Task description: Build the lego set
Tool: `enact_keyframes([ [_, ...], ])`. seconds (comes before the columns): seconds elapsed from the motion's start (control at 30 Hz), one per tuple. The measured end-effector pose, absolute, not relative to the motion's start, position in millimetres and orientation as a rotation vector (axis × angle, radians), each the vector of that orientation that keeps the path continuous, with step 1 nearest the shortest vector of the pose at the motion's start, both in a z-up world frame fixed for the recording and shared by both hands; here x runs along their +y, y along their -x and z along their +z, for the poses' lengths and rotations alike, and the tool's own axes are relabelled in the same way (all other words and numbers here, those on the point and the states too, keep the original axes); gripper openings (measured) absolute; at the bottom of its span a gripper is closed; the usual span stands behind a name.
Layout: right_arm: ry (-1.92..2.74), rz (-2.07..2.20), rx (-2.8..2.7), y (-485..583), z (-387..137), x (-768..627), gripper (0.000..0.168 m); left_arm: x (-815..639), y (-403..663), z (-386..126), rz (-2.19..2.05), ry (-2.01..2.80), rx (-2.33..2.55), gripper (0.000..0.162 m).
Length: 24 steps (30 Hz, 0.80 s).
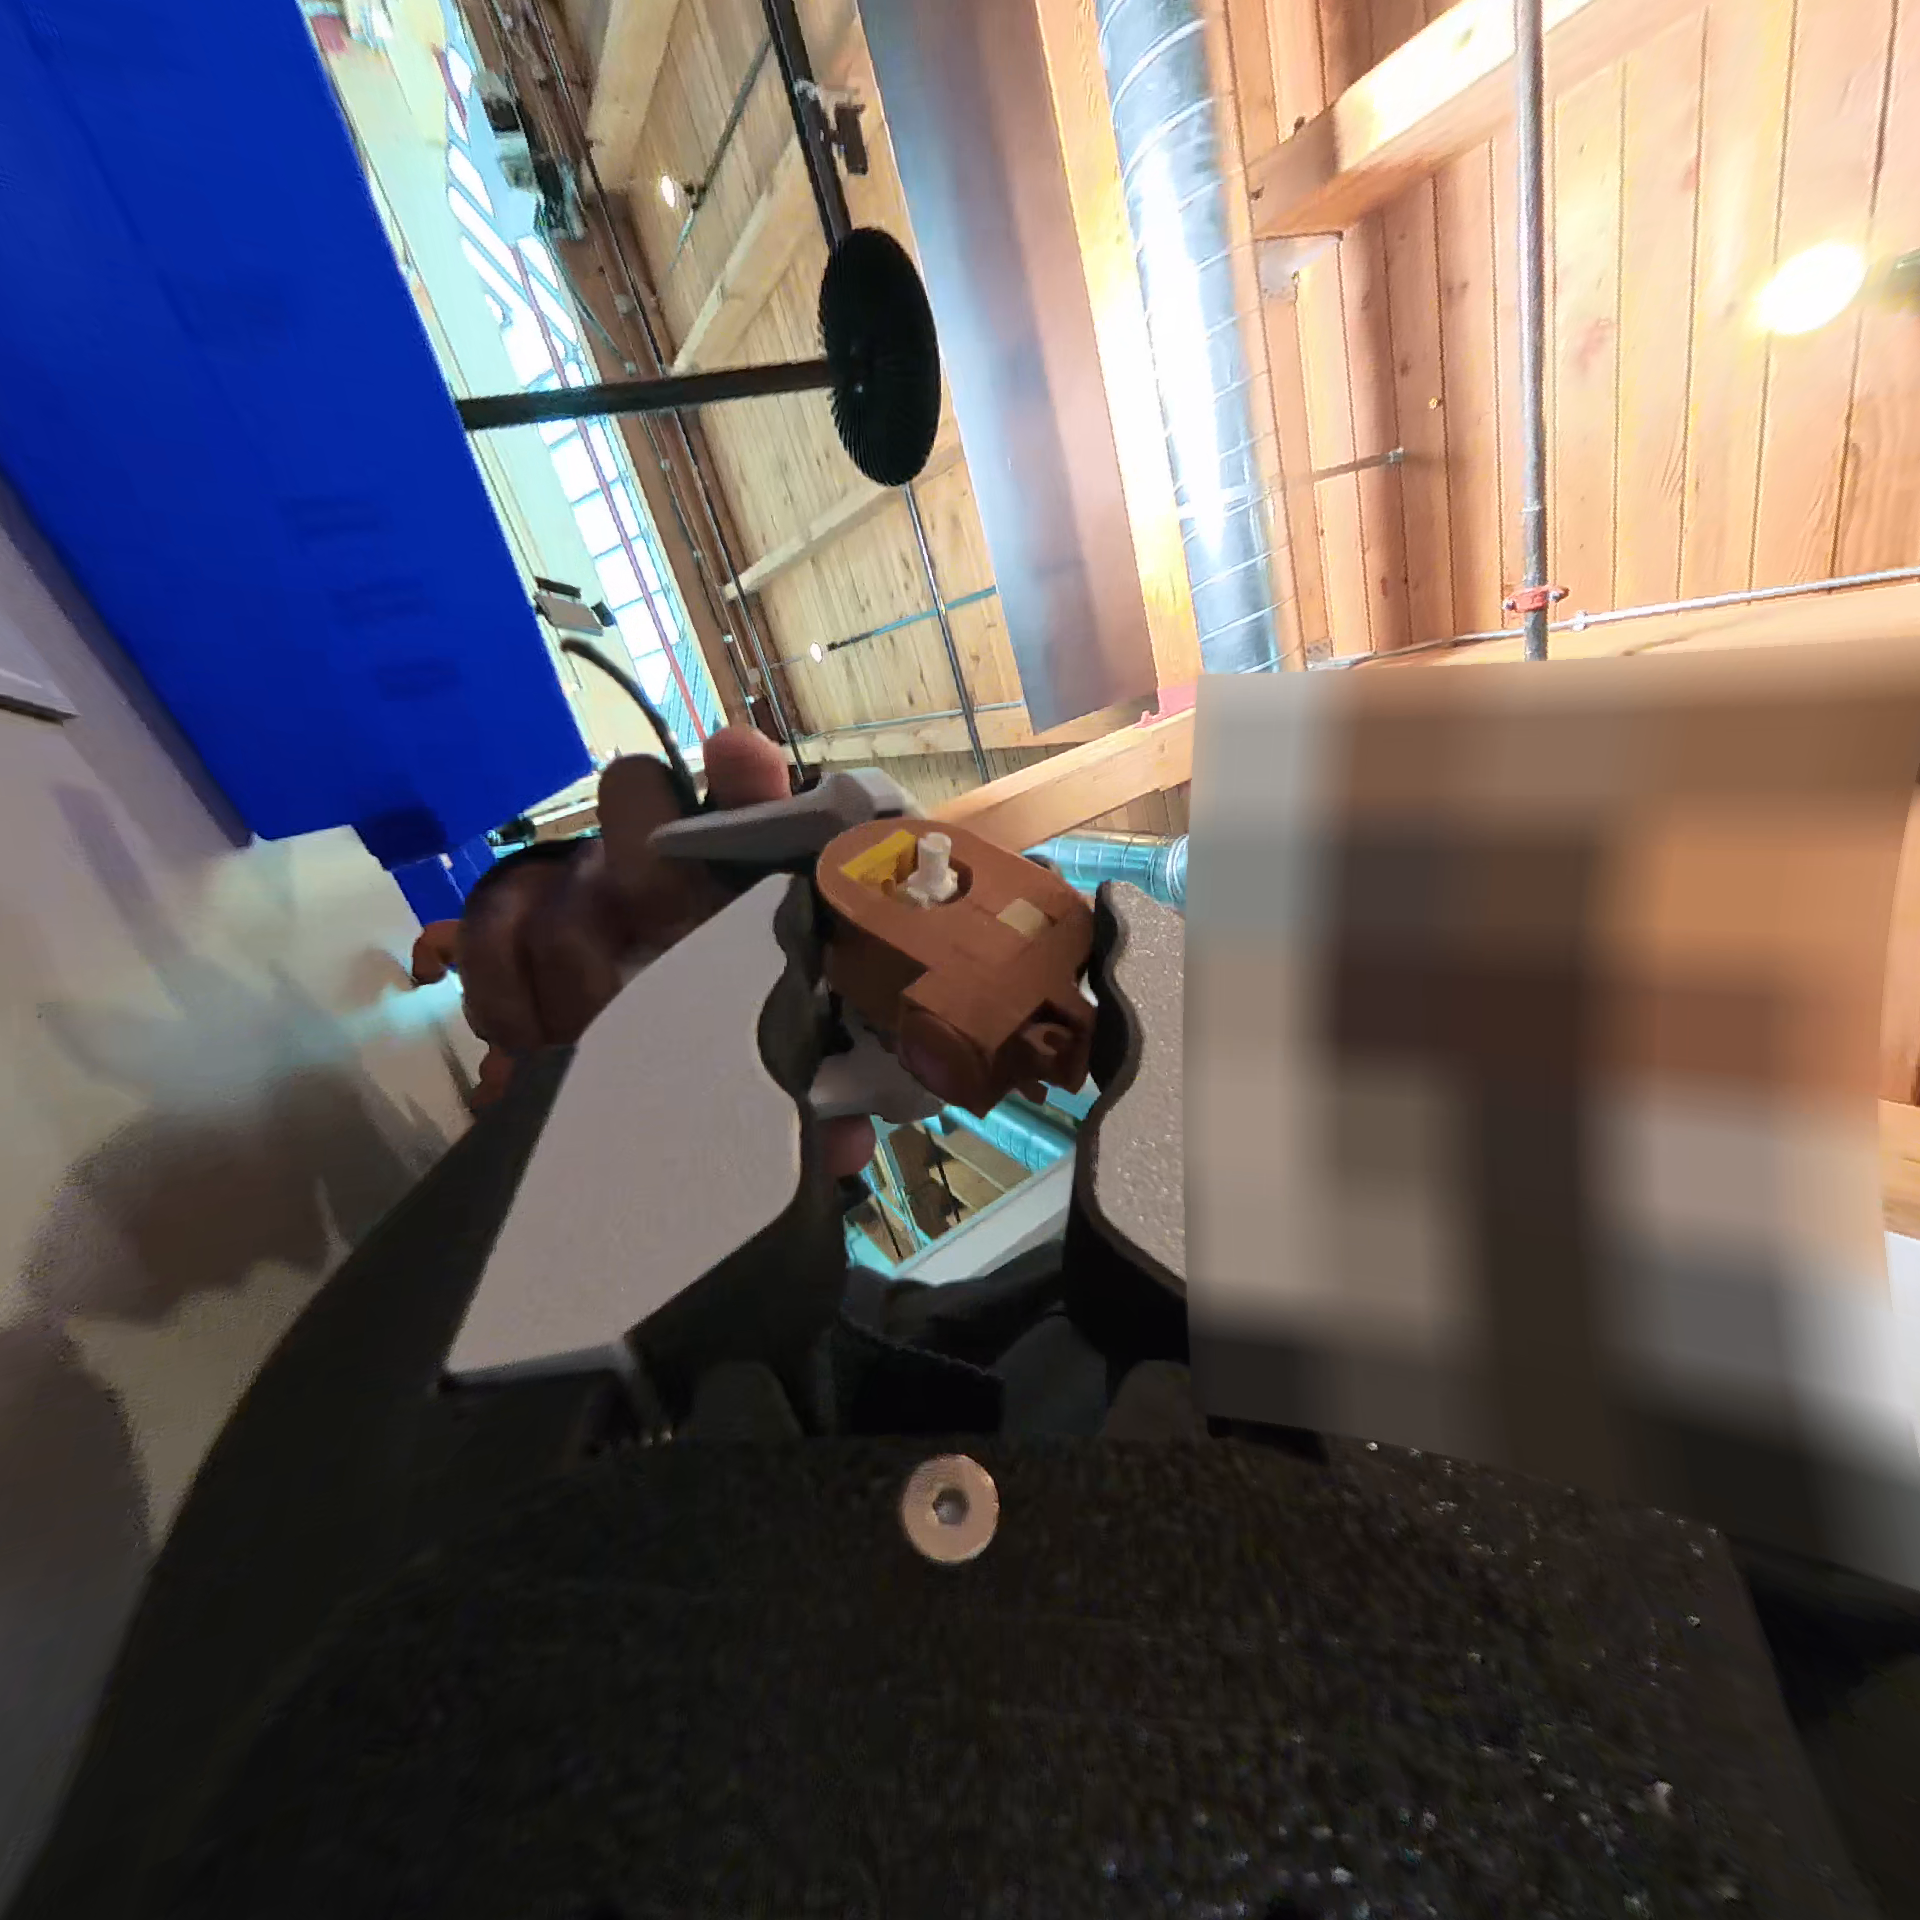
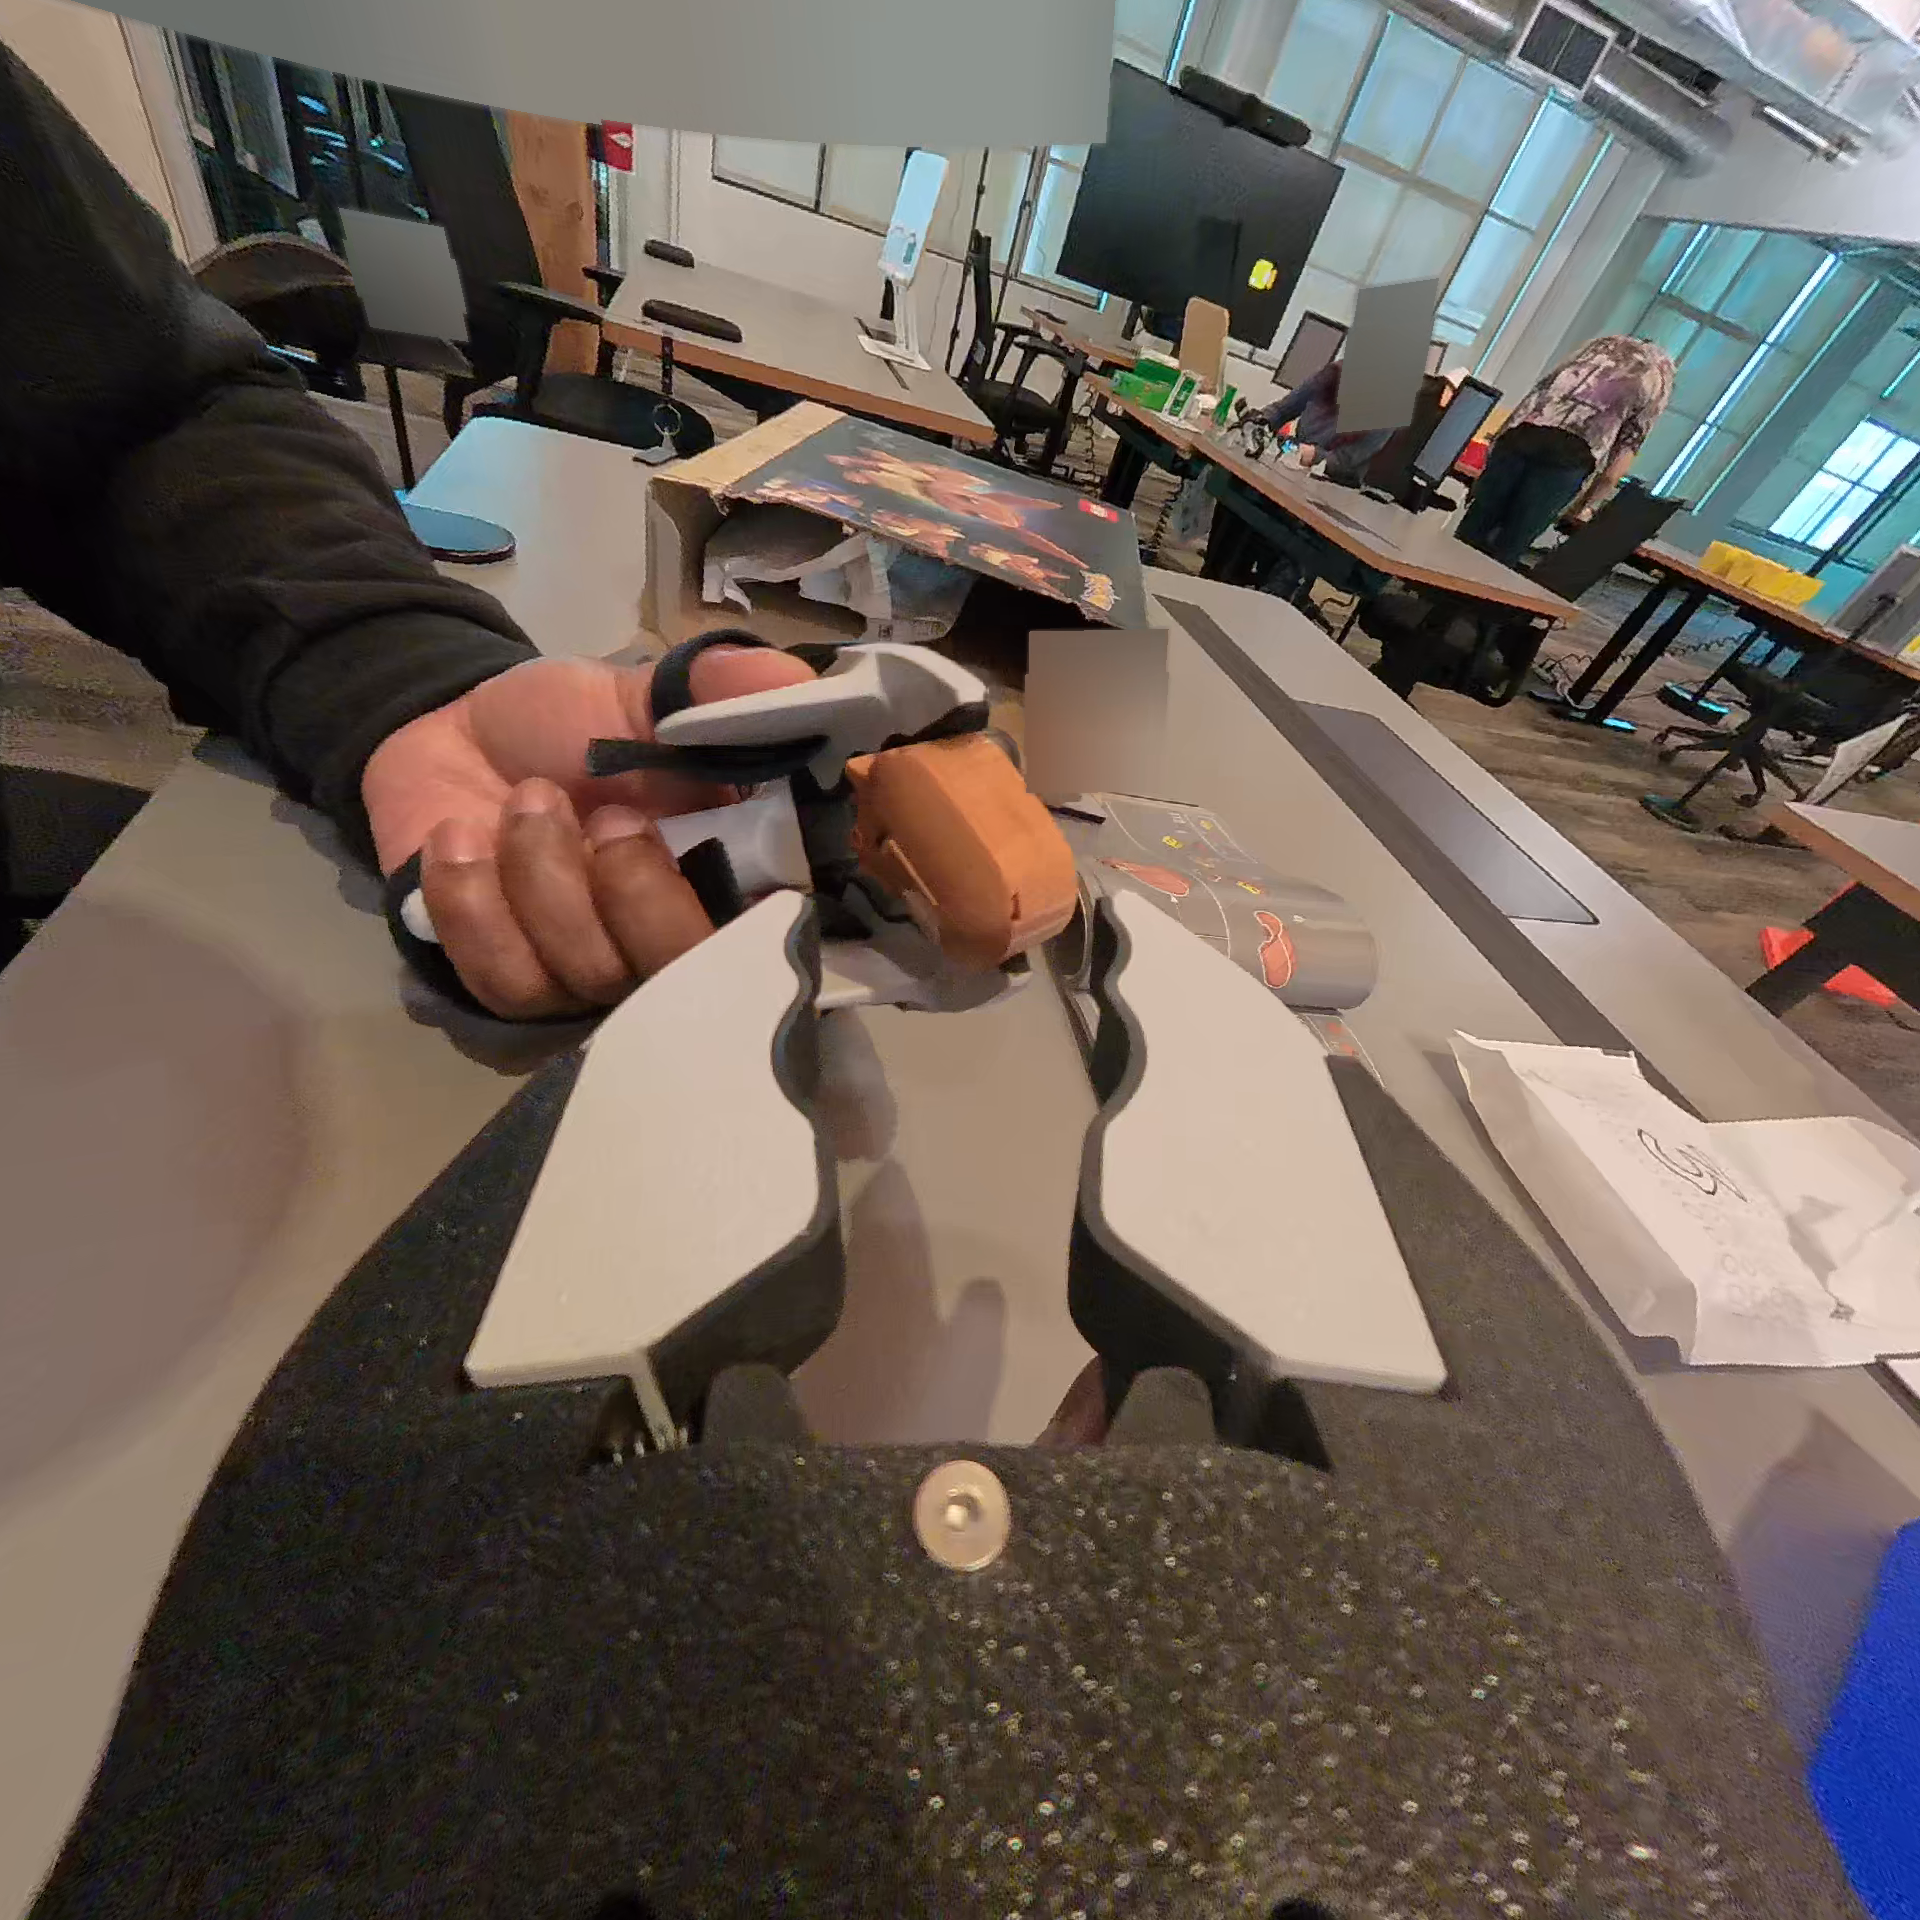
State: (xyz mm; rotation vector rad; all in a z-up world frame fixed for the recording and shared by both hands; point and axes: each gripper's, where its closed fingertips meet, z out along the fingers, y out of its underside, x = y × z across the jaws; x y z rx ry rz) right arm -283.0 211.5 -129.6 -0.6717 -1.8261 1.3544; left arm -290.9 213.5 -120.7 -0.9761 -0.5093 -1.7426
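Left gripper (image 1: pixel 951 971) is clamped on the brown lego assembly (image 1: pixel 961 956), held up in the air with its camera tilted toward the ceiling. Underside faces that camera: a yellow brick (image 1: pixel 871 864) and a white pin (image 1: pixel 930 868) sit in a recess at its 11 o'clock end.

Right gripper (image 2: pixel 951 966) has its fingers apart, nothing between them. It hovers just short of the assembly, which sits at 12 o'clock from its tips in the right wrist view. In that view the left hand (image 2: pixel 530 821) comes in from 9 o'clock, wrapped around its tool.

My read: this is a mid-air mating or regrip step. To do it well, keep the left clamp steady and square, and bring the right fingers straight in along 12 o'clock. Close on flat brown sides, not on the white pin or the small clips at the lower end; those look likely to pop off under side load.

Room: the grey table (image 2: pixel 208 1039) is bare at 9 o'clock, good place to set down. At 3 o'clock lies a crumpled white paper bag (image 2: pixel 1683 1216). An instruction booklet (image 2: pixel 1247 904) lies at 1 o'clock, close behind the assembly. The opened set box (image 2: pixel 914 520) stands at 12 o'clock farther back. Table edge runs along the right side; I'd stay left of it, a dropped piece would go to the floor.
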Motion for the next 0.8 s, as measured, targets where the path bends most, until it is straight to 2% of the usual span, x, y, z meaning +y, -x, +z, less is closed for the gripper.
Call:
enact_keyframes([
  [0.2,0.668,1.347,-1.844,285,-133,206,0.049,212,273,-118,-1.82,1.0,-0.439,0.05],
  [0.37,0.631,1.393,-1.87,279,-134,201,0.037,211,263,-119,-1.859,1.032,-0.413,0.05],
  [0.8,0.589,1.431,-1.918,272,-136,201,0.033,210,255,-121,-1.852,1.09,-0.384,0.05],
])
